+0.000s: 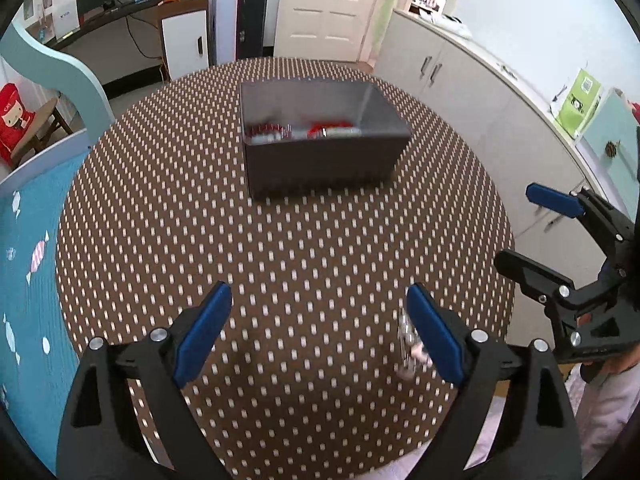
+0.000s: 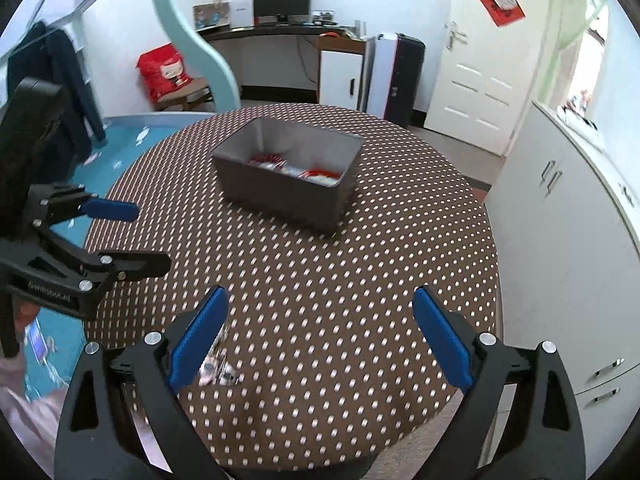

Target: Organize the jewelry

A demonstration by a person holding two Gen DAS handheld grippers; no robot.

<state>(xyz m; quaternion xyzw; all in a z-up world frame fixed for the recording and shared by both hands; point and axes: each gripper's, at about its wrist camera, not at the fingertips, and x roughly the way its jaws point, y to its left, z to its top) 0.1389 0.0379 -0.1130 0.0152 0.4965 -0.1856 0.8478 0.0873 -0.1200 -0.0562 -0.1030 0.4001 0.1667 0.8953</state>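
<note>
Nearest us, our left gripper (image 1: 320,332) hangs over the round table (image 1: 160,200) with its 2 blue pads (image 1: 202,336) spread wide and nothing between them; just inside the pad at 4 o'clock lies a small silvery, pale-pink piece of jewelry (image 1: 410,346) on the dotted brown cloth, blurred too much for us to name its kind, and we cannot tell whether it touches the pad; in the right wrist view our right gripper (image 2: 320,332) is likewise spread apart and empty, and the same piece of jewelry (image 2: 218,366) sits at 8 o'clock, just beside its left pad (image 2: 198,340); each gripper shows in the other's view, at 3 o'clock and at 9 o'clock; farther out, toward 12 o'clock, a dark grey box (image 1: 320,160) stands on the cloth, well apart from both grippers, with red and white items (image 1: 304,130) lying on its floor; beyond the table we see a white door (image 1: 328,4) and, at 2 o'clock, white cabinets (image 1: 460,92).
</note>
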